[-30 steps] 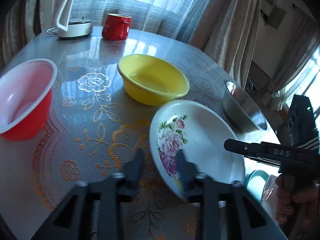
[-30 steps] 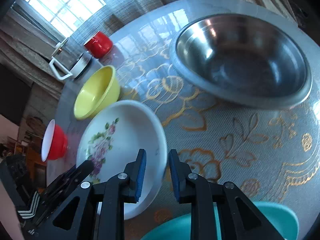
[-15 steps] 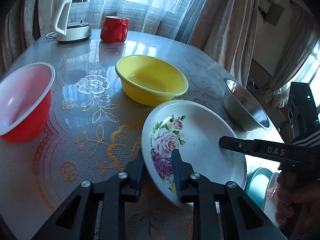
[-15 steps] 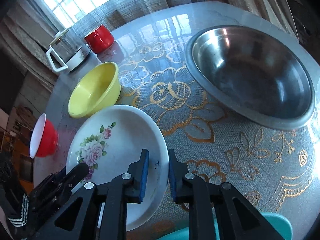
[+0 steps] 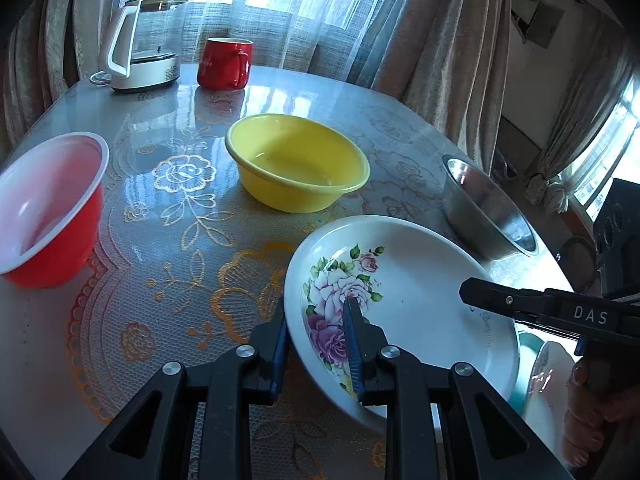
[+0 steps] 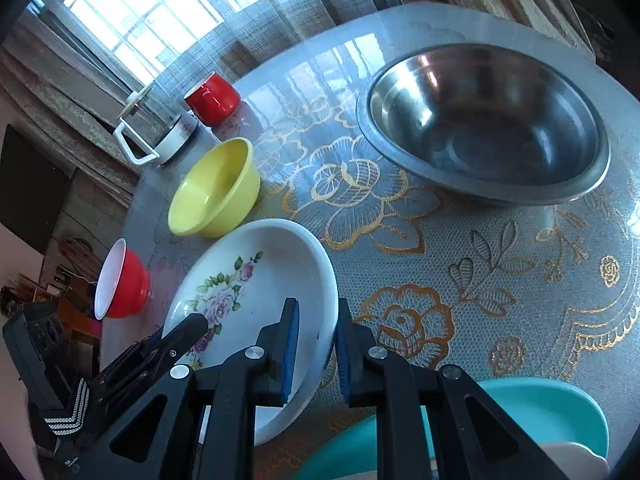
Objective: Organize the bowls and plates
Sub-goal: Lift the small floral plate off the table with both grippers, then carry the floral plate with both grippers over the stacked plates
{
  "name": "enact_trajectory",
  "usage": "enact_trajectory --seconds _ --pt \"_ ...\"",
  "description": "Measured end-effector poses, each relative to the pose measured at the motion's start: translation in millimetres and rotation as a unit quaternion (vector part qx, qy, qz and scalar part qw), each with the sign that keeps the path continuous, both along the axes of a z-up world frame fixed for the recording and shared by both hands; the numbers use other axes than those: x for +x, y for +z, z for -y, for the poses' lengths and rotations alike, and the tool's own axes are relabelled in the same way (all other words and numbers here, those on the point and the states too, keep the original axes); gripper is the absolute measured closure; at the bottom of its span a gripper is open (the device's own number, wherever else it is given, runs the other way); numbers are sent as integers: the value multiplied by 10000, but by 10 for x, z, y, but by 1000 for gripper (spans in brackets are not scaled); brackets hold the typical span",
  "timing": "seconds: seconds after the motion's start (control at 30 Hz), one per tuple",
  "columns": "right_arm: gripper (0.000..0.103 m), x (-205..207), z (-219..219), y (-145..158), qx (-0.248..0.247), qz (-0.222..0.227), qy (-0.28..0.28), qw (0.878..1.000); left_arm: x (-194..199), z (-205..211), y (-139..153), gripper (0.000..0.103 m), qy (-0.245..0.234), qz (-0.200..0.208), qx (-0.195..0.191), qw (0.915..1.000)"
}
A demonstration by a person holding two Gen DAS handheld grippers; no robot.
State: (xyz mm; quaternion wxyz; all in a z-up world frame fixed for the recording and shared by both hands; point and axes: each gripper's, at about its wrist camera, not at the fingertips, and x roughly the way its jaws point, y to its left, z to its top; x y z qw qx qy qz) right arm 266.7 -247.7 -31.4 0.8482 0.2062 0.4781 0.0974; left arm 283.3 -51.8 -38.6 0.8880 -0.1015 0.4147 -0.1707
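A white plate [image 5: 420, 292] with a rose print lies on the lace-patterned table between both grippers. My left gripper [image 5: 316, 316] is shut on its left rim, one pad under the edge and one on the roses. My right gripper [image 6: 317, 312] is shut on the opposite rim of the plate [image 6: 256, 280]. In each wrist view the other gripper shows side-on at the plate's far side: the right gripper [image 5: 472, 288] and the left gripper [image 6: 192, 324]. A yellow bowl [image 5: 296, 160], a red bowl [image 5: 44, 208] and a steel bowl [image 6: 480, 120] stand around it.
A teal bowl [image 6: 540, 412] with a white dish [image 6: 572, 456] in it sits at the near table edge, just beside the plate. A glass kettle [image 5: 140, 56] and a red mug [image 5: 224, 62] stand at the far edge by the curtains. A person's hand [image 5: 588, 412] holds the right gripper.
My left gripper's jaws came together onto the plate's left rim. The right gripper's jaws narrowed onto the right rim. The plate shifted slightly between them.
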Motion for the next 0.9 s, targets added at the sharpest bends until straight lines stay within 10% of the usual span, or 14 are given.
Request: enact_trajectory --seconds 0.9 --pt "86 -552 133 447 -332 782 -408 9956 -302 97 351 79 -336 825 -772 9930"
